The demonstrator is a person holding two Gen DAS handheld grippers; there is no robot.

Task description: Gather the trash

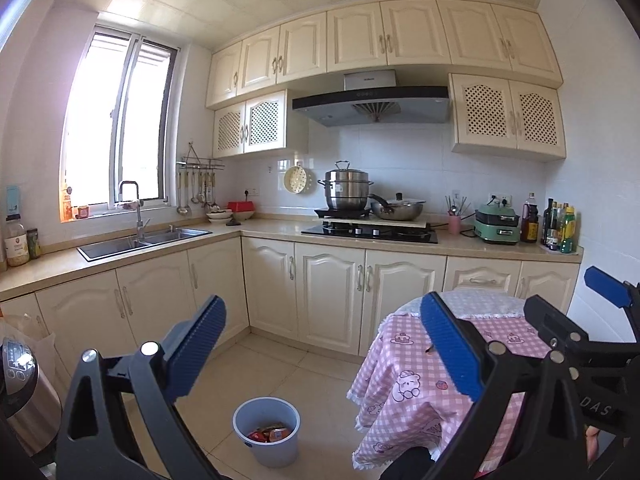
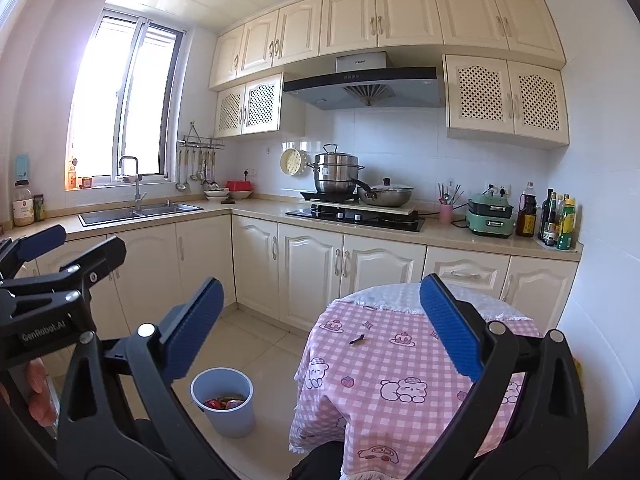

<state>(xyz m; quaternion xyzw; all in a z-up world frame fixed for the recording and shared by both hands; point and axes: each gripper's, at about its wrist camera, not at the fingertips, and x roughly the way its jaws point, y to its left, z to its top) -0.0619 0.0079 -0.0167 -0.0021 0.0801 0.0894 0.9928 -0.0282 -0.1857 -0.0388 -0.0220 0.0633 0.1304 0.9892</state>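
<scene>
While wrappers fill bucket, grippers empty

A round table under a pink checked cloth stood before the cream lower cabinets; a small dark scrap lay on it. To its left, on the tiled floor, stood a pale blue plastic bin holding red wrappers. Behind, on the counter — a steel double sink at left, a black gas hob at centre carrying a steel steamer pot and a lidded wok, a green electric cooker and dark bottles at right.
</scene>
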